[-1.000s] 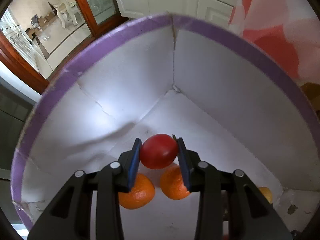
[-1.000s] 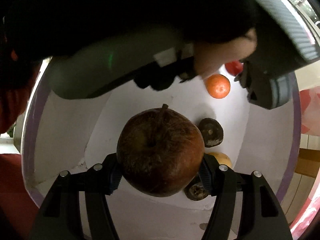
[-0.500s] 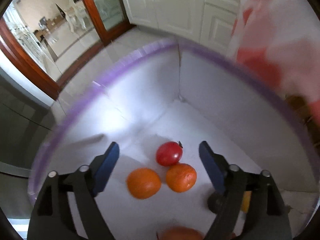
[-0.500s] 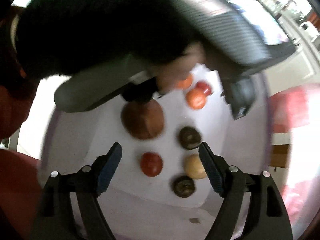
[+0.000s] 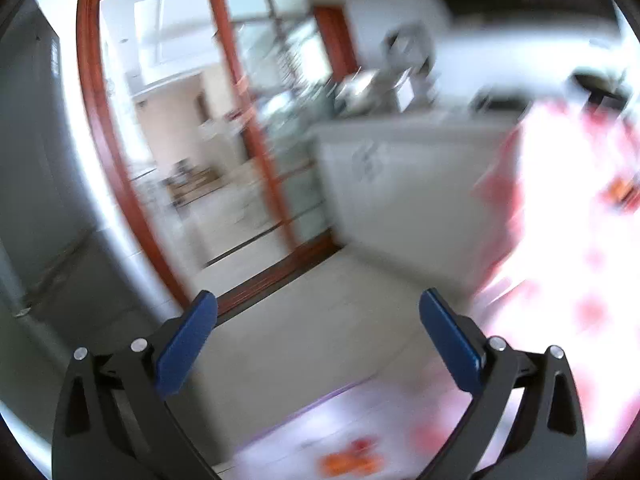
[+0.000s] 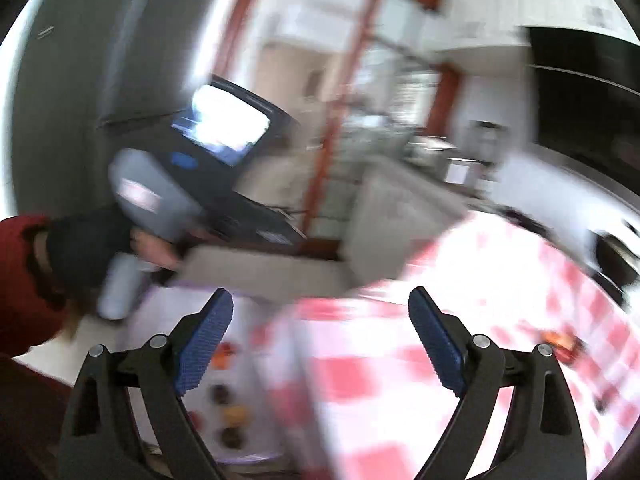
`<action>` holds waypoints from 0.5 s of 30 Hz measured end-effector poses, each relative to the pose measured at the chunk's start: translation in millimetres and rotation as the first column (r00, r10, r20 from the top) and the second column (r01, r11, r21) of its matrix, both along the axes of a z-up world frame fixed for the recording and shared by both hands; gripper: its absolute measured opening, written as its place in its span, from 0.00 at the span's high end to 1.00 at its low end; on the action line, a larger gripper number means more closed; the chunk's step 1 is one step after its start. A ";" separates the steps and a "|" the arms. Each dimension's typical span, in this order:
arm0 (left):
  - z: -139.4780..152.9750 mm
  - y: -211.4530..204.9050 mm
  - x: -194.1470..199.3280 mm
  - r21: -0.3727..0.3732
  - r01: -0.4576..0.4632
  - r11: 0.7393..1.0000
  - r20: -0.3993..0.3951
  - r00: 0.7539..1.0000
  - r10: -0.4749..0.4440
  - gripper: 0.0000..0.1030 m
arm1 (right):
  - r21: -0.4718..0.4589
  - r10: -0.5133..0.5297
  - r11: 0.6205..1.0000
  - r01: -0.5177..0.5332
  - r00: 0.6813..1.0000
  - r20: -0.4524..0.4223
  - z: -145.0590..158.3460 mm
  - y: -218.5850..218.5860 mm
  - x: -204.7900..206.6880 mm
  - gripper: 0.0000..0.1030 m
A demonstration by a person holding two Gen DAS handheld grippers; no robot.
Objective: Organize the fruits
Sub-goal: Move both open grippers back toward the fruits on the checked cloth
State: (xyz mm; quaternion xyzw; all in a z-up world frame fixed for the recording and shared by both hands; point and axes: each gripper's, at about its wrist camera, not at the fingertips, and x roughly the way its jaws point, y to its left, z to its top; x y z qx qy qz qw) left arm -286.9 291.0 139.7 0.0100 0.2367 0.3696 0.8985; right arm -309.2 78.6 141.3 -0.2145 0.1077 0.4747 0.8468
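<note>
Both views are blurred by motion. My left gripper [image 5: 318,332] is open and empty, raised above the white box with the purple rim [image 5: 304,412]. Blurred orange and red fruits [image 5: 348,456] lie in the box at the bottom edge. My right gripper [image 6: 320,332] is open and empty, above the box edge and the red-checked tablecloth [image 6: 480,300]. Several small fruits [image 6: 230,412] show in the box [image 6: 256,380] below its left finger. More fruit [image 6: 560,342] lies on the cloth at the right. The left hand-held gripper [image 6: 152,200] shows at the left.
A wood-framed glass door [image 5: 160,140] and white cabinets [image 5: 400,184] stand beyond the box. The checked cloth [image 5: 580,240] fills the right of the left wrist view, with a blurred orange thing [image 5: 618,192] on it.
Both grippers have let go of their fruit, the red one and the large brown one, into the box. Both have opened wide, risen out of the box and swung up toward the table.
</note>
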 end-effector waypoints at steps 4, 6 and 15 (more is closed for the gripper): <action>24.2 -62.7 59.8 -0.140 0.273 0.952 0.129 0.958 -0.256 0.01 | 0.065 -0.281 0.956 0.287 0.956 -0.087 1.9 -68.4 72.8 0.16; 18.6 -93.8 104.2 -0.205 0.374 0.905 0.130 0.926 -0.354 0.02 | 0.086 -0.422 0.892 0.444 0.886 -0.189 -3.3 -111.5 120.1 0.16; -45.8 -222.1 316.7 -0.301 0.490 0.818 0.108 0.870 -0.481 0.02 | 0.001 -0.701 0.641 0.767 0.587 -0.405 -60.8 -258.8 280.7 0.16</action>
